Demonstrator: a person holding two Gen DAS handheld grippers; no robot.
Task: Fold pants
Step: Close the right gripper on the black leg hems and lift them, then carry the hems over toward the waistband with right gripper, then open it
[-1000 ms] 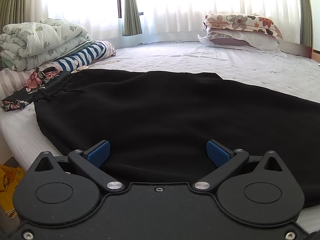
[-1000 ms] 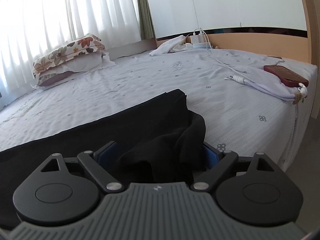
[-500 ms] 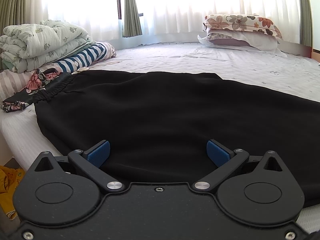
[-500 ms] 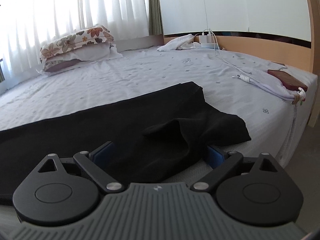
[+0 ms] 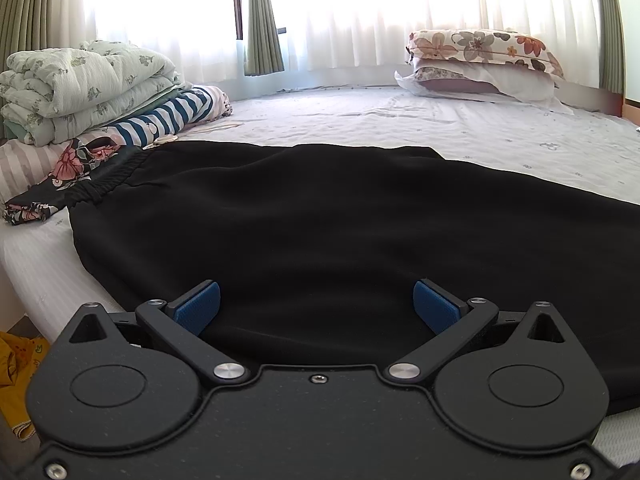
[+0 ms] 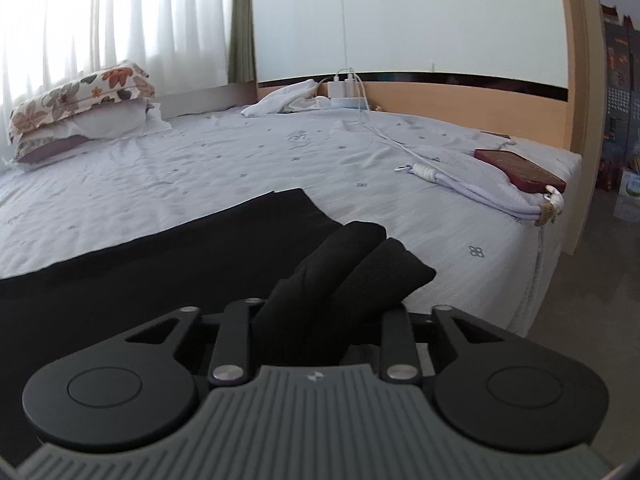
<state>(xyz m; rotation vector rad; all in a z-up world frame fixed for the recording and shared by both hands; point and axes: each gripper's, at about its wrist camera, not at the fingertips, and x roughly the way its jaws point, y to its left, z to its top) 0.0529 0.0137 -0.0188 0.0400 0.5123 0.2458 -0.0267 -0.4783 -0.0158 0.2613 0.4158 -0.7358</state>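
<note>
Black pants (image 5: 320,216) lie flat across the near side of the bed, elastic waistband (image 5: 102,180) at the left. My left gripper (image 5: 316,306) is open, its blue pads wide apart over the near edge of the pants, holding nothing. In the right wrist view the leg end of the pants (image 6: 224,248) lies on the sheet. My right gripper (image 6: 324,312) is shut on a bunched fold of the hem (image 6: 360,264), lifted a little off the bed. Its pads are hidden by the cloth.
Folded quilts (image 5: 80,88) and striped and floral clothes (image 5: 168,116) are stacked at the left. Floral pillows (image 5: 480,64) lie by the window. A phone (image 6: 520,170), charger cables (image 6: 400,144) and a white cloth (image 6: 288,98) lie near the headboard. The bed edge (image 6: 532,280) drops off at the right.
My right gripper has closed on the hem, which lay loose between open jaws half a second ago, and it has swung right. The left gripper has not moved.
</note>
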